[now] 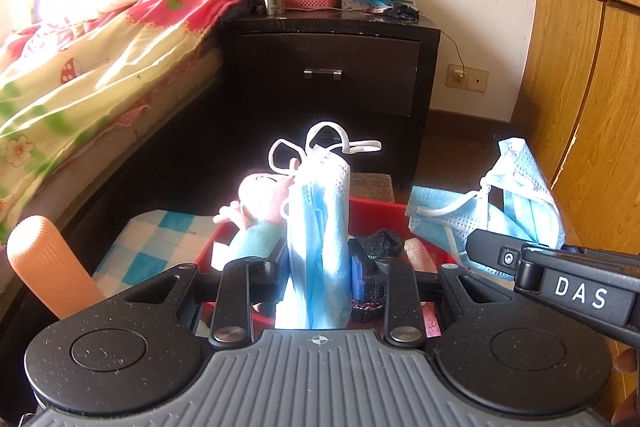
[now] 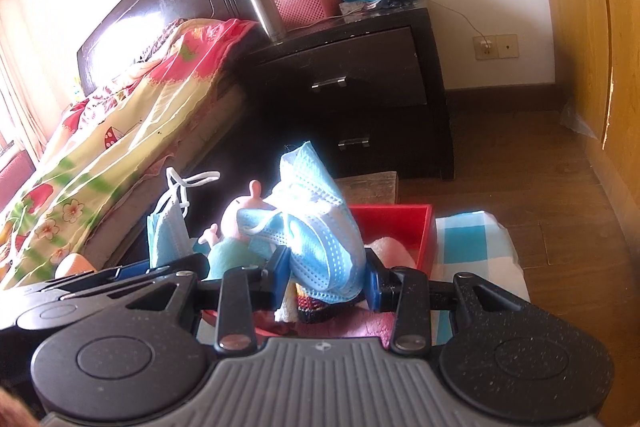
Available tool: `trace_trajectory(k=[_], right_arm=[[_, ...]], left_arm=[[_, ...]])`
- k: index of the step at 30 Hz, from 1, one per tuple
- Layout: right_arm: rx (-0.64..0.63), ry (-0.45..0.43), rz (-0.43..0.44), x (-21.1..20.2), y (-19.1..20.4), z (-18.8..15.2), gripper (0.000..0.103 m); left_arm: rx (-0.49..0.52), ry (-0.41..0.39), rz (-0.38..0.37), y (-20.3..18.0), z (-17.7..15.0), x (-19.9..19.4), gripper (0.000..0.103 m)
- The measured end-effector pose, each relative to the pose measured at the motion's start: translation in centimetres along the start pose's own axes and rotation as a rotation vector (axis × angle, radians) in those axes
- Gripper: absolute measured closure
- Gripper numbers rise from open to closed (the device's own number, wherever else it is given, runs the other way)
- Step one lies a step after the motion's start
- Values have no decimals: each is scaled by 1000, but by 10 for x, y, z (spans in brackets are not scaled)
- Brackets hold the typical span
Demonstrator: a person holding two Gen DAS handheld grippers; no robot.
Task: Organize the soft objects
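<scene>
My left gripper (image 1: 320, 267) is shut on a folded blue face mask (image 1: 320, 227) held upright, white ear loops on top; it also shows in the right wrist view (image 2: 168, 231). My right gripper (image 2: 326, 275) is shut on a crumpled blue face mask (image 2: 316, 223); this mask shows at the right of the left wrist view (image 1: 500, 211). Both hang above a red box (image 2: 416, 219) that holds a pink plush pig (image 2: 244, 211), a dark knitted item (image 1: 384, 243) and pink cloth.
The box sits on a blue-checked cloth (image 2: 476, 247) on a low stand. A bed (image 1: 80, 67) is at left, a dark nightstand (image 1: 332, 67) behind, a wooden wardrobe (image 1: 592, 87) at right. An orange ribbed roll (image 1: 44, 263) stands at left.
</scene>
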State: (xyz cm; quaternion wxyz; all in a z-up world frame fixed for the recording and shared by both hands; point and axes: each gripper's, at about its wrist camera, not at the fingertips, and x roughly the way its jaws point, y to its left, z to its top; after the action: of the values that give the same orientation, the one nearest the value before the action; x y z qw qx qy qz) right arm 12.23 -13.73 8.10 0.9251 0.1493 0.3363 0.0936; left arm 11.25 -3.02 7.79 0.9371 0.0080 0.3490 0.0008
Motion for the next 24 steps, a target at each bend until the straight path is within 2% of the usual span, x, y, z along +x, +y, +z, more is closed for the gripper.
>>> trace_trajectory(k=[14,20,24], right_arm=[[19,8,0,28,-7,6,87],[23,52,-6,53,-12,1,87],[34,76,-17,72,-17,-3,87]], left_arm=[[9,14,14,-4,12,35,71],[2,32,14,6,18,59,70],[-11,45,-14,12,21,75,70]])
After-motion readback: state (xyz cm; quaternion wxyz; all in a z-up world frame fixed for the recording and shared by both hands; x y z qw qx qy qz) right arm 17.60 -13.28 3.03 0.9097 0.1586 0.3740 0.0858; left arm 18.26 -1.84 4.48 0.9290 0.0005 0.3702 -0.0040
